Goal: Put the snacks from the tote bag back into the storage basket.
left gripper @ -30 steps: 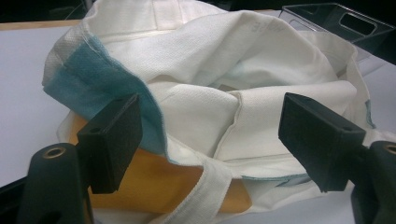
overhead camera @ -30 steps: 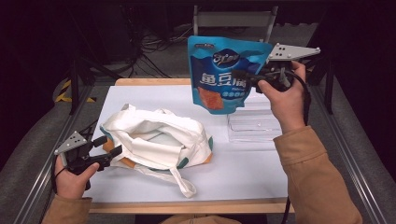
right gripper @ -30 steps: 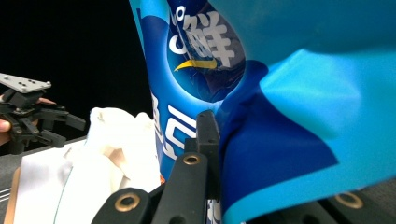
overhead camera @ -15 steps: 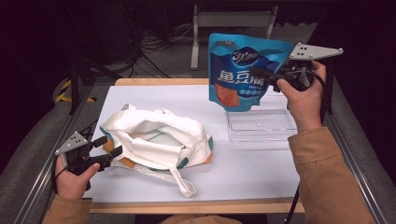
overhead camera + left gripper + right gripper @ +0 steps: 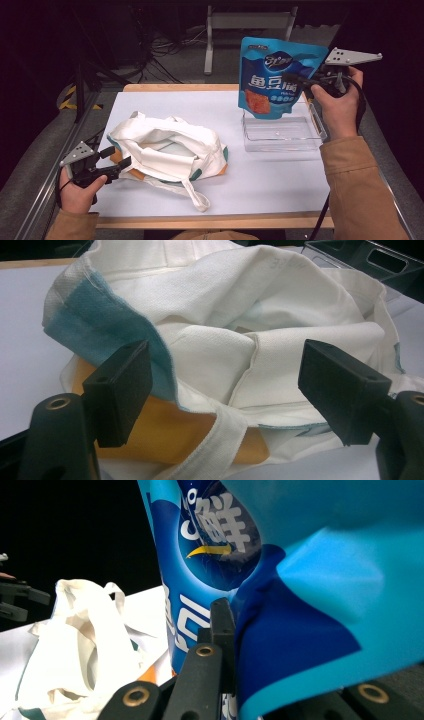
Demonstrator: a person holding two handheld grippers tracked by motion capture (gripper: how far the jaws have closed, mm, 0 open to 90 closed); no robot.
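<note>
The high view looks forward and down from above the person's side of the desk (image 5: 260, 175), taking in the whole top. The left gripper view sits low and close behind its open jaws, facing the cloth bag (image 5: 240, 340). The right gripper view looks along its closed jaws, very near the blue packet (image 5: 300, 630). All three views share the cloth bag.
</note>
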